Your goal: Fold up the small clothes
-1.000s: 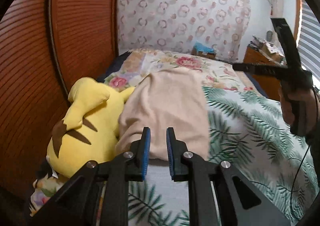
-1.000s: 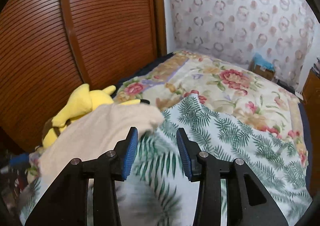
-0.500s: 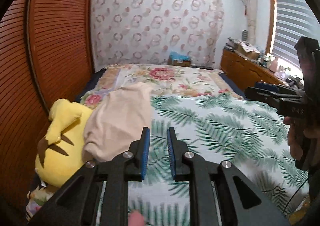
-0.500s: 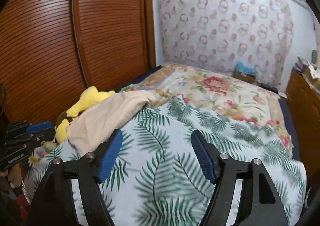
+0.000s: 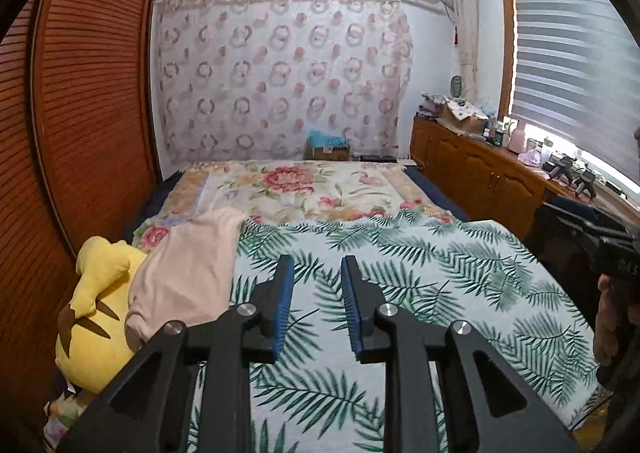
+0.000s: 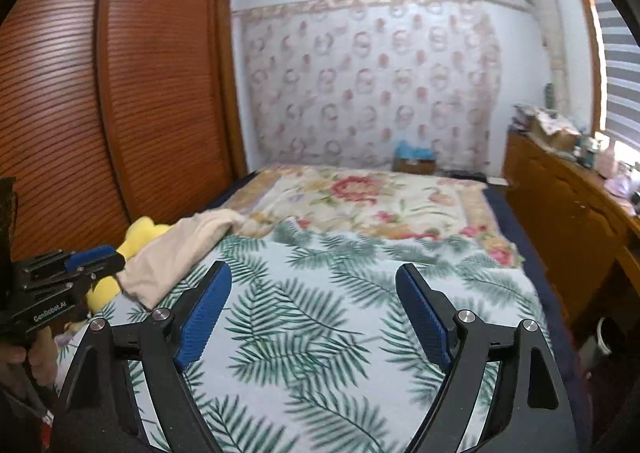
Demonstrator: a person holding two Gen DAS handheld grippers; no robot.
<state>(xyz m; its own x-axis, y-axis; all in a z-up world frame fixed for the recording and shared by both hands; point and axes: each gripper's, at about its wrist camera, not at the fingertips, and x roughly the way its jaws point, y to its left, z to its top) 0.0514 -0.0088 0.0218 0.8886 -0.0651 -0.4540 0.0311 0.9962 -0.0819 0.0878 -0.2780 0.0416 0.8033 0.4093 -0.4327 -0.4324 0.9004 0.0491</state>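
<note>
Beside the yellow plush [image 5: 94, 309], folded beige garment [image 5: 188, 273].

Bed [image 5: 360, 253] fills the room's middle; slatted wooden wardrobe [image 5: 80, 113] to its left, patterned curtain [image 5: 280, 81] behind it, low wooden cabinet [image 5: 480, 173] and bright blinded window [image 5: 568, 65] on its right.

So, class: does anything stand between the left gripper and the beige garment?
Nothing visible does. The left gripper is open above bare leaf-print sheet; the garment lies just to its left, draped partly over the yellow plush.
</note>
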